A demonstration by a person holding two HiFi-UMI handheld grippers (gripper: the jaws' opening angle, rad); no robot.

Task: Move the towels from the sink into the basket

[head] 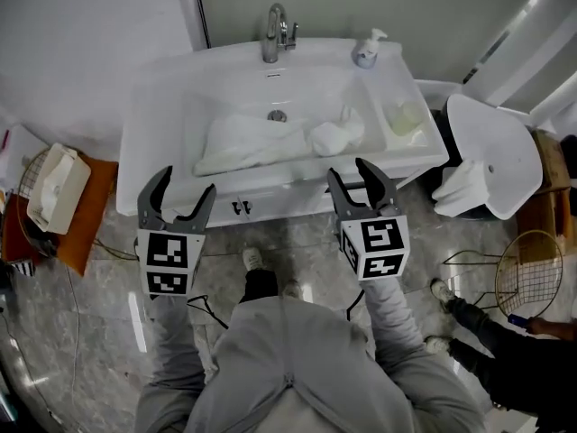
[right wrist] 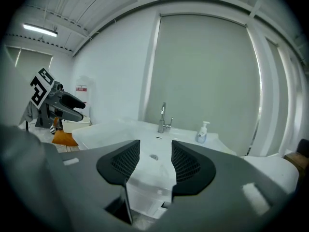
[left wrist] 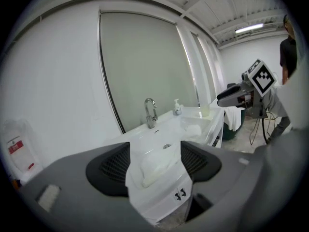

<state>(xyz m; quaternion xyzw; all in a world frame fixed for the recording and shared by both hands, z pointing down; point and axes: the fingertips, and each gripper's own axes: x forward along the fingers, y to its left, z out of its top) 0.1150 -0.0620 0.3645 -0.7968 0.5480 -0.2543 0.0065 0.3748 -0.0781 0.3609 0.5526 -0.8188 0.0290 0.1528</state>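
White walls [right wrist: 111, 71] and a frosted panel [right wrist: 207, 71] rise above glossy marbled floor [head: 99, 332].

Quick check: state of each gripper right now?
Left gripper: jaws open, nothing between them.
Right gripper: jaws open, nothing between them.

Sink [head: 153, 88] white, towels [head: 248, 138] white, tap [head: 273, 32] chrome. Left gripper [head: 187, 183], right gripper [head: 348, 171]: dark grey, black-on-white square-marker cubes. Floor [head: 108, 332] grey marbled.
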